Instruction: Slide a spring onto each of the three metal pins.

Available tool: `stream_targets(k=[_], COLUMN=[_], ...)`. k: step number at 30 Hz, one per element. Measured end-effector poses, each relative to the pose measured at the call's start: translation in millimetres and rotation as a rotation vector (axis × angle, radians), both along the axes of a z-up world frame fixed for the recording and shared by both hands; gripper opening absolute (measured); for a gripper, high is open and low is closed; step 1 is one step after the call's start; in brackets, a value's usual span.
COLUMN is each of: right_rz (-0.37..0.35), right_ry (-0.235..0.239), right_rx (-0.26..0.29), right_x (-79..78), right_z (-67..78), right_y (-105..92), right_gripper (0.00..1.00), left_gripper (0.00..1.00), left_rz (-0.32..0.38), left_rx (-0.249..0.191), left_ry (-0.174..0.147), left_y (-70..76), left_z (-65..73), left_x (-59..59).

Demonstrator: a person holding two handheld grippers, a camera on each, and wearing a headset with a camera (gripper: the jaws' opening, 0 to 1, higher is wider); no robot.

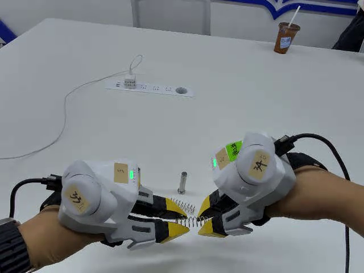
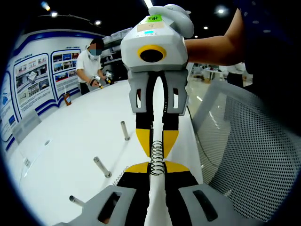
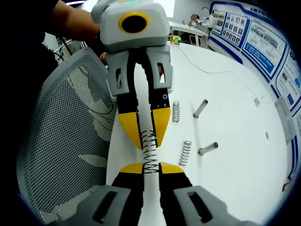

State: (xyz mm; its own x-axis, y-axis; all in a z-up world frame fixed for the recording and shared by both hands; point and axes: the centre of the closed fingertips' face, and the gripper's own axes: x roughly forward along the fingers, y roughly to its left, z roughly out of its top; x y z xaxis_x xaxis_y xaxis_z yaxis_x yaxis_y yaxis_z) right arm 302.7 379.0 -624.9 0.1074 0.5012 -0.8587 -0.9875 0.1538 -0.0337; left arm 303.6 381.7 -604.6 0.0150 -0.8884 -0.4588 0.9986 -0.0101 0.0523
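- Head view: my left gripper (image 1: pixel 185 220) and right gripper (image 1: pixel 200 223) meet tip to tip low over the white table (image 1: pixel 239 102). Each is pinched down on one end of a spring (image 1: pixel 192 221) stretched between them. One metal pin (image 1: pixel 182 182) stands just beyond the tips, with a second spring (image 1: pixel 183 205) between it and the jaws.
- Left gripper view: my jaws sit nearly closed on the spring's near end, and the right gripper's yellow tips grip the far end. Three pins (image 2: pixel 101 167) are left of my jaws.
- Right gripper view: my jaws clamp the near end and the left gripper clamps the far end. Two loose springs (image 3: pixel 186 153) lie right of the jaws, and a mesh chair (image 3: pixel 70 141) is to their left.
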Motion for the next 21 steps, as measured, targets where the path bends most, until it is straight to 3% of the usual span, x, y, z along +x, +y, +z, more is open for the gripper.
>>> stream_targets(k=[15,21], right_rz=[-0.026,-0.018], right_ry=[-0.011,-0.013], right_rx=[0.078,0.073], right_x=[4.7,4.8], right_z=[30.0,32.4], right_y=[17.9,24.4], right_gripper=[0.12,0.12], left_gripper=[0.11,0.11], left_rz=[0.02,0.022], left_rx=[0.014,0.015], left_ry=[0.005,0.009], left_y=[2.3,1.7], left_z=[-6.2,-7.4], left_x=[4.9,4.9])
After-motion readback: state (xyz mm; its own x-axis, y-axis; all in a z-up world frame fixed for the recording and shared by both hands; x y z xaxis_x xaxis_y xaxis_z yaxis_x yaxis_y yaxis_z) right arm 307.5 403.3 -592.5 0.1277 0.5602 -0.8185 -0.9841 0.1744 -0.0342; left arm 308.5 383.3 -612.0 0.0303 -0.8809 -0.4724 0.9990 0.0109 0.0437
